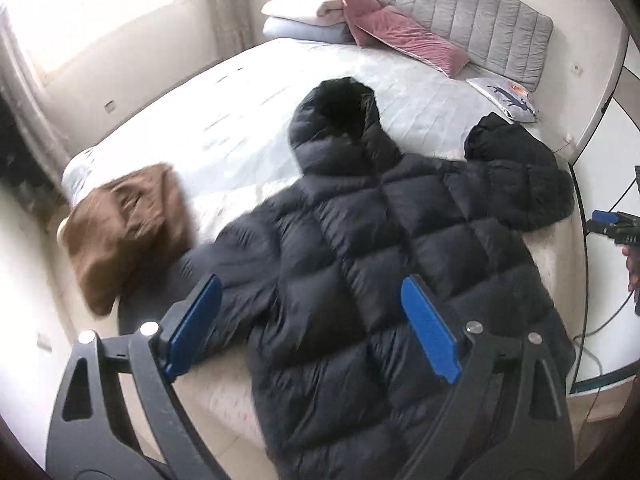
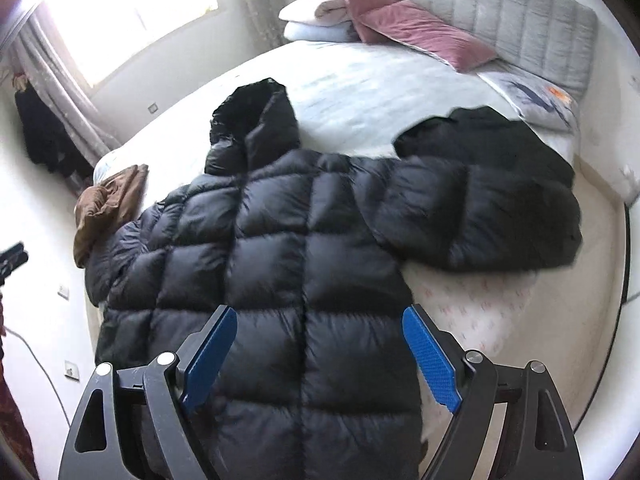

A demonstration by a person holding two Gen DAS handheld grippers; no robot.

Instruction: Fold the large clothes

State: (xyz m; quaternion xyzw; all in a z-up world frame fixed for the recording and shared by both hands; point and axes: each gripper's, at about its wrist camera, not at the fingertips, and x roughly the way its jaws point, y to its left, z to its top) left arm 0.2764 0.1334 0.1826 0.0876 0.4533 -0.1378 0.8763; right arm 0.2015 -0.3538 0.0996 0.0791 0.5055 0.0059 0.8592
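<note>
A large black hooded puffer jacket [image 1: 360, 240] lies spread flat on the bed [image 1: 240, 120], hood toward the headboard, sleeves out to both sides. It also fills the right wrist view [image 2: 280, 240]. My left gripper [image 1: 312, 300] is open and empty, hovering above the jacket's lower left part. My right gripper [image 2: 320, 328] is open and empty above the jacket's lower hem, blue pads [image 2: 428, 356] wide apart. The right gripper also shows at the far right edge of the left wrist view [image 1: 616, 228].
A brown garment [image 1: 124, 232] lies bunched at the bed's left corner, seen also in the right wrist view [image 2: 108, 208]. Pink and white pillows [image 1: 360, 16] lean on the grey headboard [image 1: 480, 8]. A printed pillow [image 1: 508, 96] lies at the right. Cables [image 1: 608, 320] hang by the bed's right side.
</note>
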